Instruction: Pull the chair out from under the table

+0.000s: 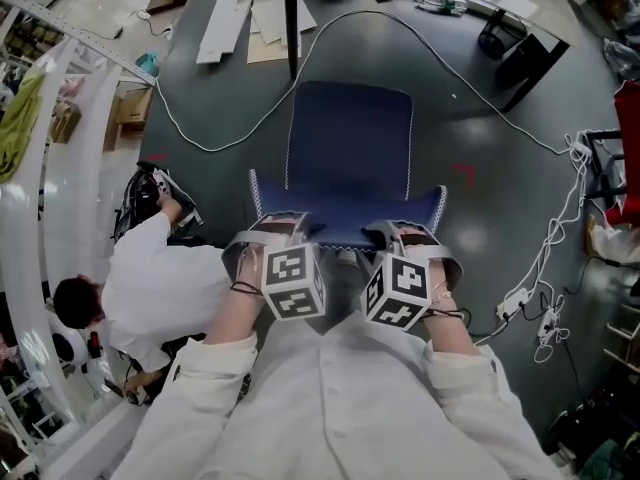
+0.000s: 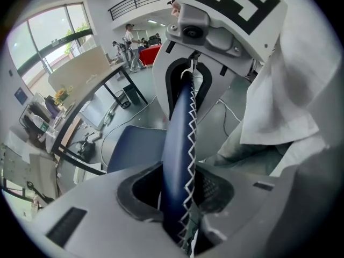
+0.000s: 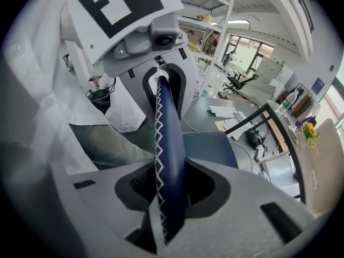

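Observation:
A dark blue chair (image 1: 350, 148) with white zigzag stitching stands on the grey floor, its seat pointing away from me toward the table's black leg (image 1: 291, 18). Both grippers hold the top edge of the backrest (image 1: 345, 230). My left gripper (image 1: 283, 230) is shut on its left part, my right gripper (image 1: 400, 236) on its right part. In the left gripper view the backrest edge (image 2: 180, 144) runs up between the jaws of the left gripper (image 2: 180, 208). The right gripper view shows the same edge (image 3: 169, 144) clamped in the right gripper (image 3: 169, 198). The table top (image 2: 80, 95) stands beyond the seat.
A white cable (image 1: 230, 138) loops over the floor round the chair. A person in white (image 1: 160, 288) crouches close at the left. Flat boards (image 1: 225, 23) lie by the table leg. A power strip with cords (image 1: 515, 303) lies at the right, and a second black leg (image 1: 520, 63) stands far right.

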A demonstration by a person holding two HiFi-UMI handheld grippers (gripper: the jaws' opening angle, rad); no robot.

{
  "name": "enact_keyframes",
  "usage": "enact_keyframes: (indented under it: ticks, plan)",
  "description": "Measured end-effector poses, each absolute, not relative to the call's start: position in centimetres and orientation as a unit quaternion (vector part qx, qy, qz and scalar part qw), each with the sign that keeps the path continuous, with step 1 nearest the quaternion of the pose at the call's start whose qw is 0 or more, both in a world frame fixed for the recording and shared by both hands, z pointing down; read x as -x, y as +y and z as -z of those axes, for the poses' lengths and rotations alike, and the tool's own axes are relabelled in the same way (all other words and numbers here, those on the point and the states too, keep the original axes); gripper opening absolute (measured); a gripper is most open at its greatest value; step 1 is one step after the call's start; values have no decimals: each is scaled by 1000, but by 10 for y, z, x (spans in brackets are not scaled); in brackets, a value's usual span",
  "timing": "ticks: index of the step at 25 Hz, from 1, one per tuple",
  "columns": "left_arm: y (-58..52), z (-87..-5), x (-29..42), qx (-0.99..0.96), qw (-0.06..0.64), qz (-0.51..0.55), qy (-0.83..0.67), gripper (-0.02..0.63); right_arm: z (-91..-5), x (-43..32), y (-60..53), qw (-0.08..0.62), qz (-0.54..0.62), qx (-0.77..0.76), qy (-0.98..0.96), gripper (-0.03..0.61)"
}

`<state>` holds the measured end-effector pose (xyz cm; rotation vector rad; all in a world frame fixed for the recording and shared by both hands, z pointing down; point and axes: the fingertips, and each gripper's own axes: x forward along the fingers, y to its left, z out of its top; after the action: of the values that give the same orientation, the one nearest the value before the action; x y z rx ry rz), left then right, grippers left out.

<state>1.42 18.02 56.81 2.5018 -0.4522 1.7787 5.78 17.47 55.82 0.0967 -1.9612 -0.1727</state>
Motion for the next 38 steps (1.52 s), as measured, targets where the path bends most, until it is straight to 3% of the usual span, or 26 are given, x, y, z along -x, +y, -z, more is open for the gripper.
enact_keyframes:
  ticks: [15,38]
  plan:
    - [217,-571,-2,-801,4,-586,-125,124,-559,-49,215,565,60,-55,-821,100]
    - [369,-567,6,-813,-21,-578,-71,124,-557,-40,368,578,19,-102,-810,100]
